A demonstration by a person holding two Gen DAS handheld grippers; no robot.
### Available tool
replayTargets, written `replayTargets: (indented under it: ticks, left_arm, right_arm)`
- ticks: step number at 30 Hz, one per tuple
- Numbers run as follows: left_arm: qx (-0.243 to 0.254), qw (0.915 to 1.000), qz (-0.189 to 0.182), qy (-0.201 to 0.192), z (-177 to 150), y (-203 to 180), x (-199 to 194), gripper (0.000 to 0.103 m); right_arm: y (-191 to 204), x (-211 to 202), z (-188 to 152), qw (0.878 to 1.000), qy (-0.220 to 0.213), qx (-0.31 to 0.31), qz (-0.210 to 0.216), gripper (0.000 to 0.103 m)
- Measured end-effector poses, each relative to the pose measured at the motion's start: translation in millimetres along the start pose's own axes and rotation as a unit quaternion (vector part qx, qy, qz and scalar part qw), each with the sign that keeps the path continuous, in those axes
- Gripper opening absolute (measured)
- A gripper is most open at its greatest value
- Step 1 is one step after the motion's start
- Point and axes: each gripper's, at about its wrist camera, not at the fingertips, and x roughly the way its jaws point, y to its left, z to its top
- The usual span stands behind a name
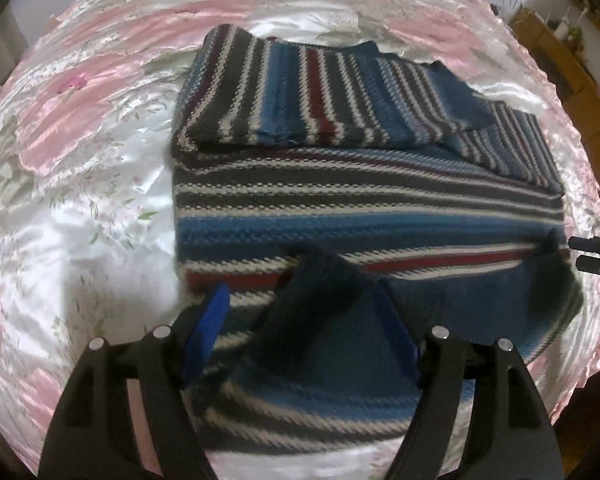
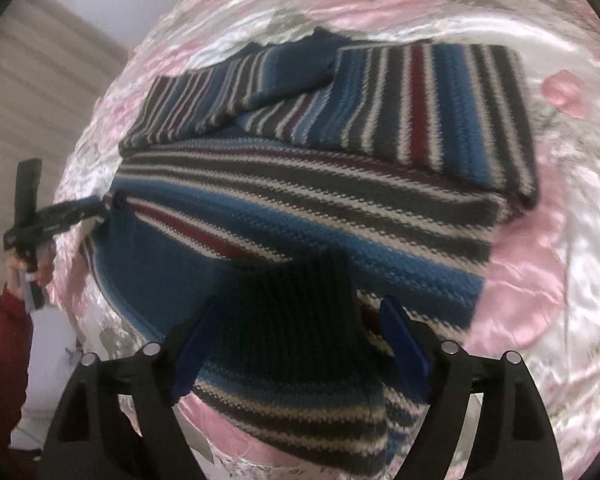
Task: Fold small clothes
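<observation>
the blue, grey, white and dark-red striped knitted sweater lies spread on the shiny pink-and-white floral satin bedspread, both sleeves already crossed over its far end. its body stripes run side to side across both wrist views, so the garment's long axis runs from the grippers' near edge away toward the sleeves.

the near hem is lifted off the bed. the left gripper has its blue fingertips spread wide, with a dark ribbed bunch of the hem between them; the jaws look far apart, and i cannot tell whether they truly pinch the cloth or it only drapes there. the right gripper shows the same: blue pads apart, dark ribbed hem filling the gap, grasp not certain. in the left wrist view the right gripper's tips also show at the hem's right-hand corner. in the right wrist view the other gripper meets the opposite corner of the hem, with a hand in a red sleeve behind it.

as a judgement, the coming move turns on this: the sleeves lie straight ahead of both grippers, so the hem would be carried forward along the long axis, both corners kept level, neither arm clearly nearer.

no brand, label or readable writing shows anywhere.
</observation>
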Motion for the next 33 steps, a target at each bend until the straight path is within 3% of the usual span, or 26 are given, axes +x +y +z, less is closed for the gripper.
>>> replayTargets:
  ticks: [6, 13, 15, 23, 27, 29, 33]
  left_arm:
    - [0.053, 0.9981, -0.024, 0.019, -1.1, -7.9, 19.1, 0.077]
    - [0.069, 0.9965, -0.038, 0.028, 0.0, -14.6, 37.0, 0.077]
    - [0.07, 0.9965, -0.038, 0.025, -0.4, -15.9, 37.2, 0.074]
    - [0.074, 0.9966, -0.031, 0.015, -3.6, -21.4, 32.6, 0.058]
    - [0.07, 0.9973, -0.024, 0.008, -5.9, -23.5, 26.6, 0.038]
    - [0.062, 0.9976, -0.031, 0.002, -7.3, -23.3, 20.2, 0.032]
    - [0.06, 0.9971, -0.041, -0.022, -14.6, -27.1, -1.6, 0.024]
  right_arm:
    - [3.0, 26.0, 6.1, 0.999, 0.038, -0.036, 0.002, 0.086]
    - [5.1, 44.2, 12.9, 0.997, 0.048, -0.055, 0.004, 0.086]
    - [7.6, 44.0, 13.5, 0.997, 0.046, -0.066, -0.004, 0.073]
    - [11.7, 35.8, 8.5, 0.996, 0.043, -0.083, -0.016, 0.043]
    - [13.4, 28.8, 4.1, 0.995, 0.04, -0.084, -0.023, 0.019]
    - [12.2, 22.7, 2.5, 0.997, 0.033, -0.073, -0.015, 0.012]
    - [9.1, -0.4, -5.8, 0.998, 0.0, -0.054, 0.01, 0.01]
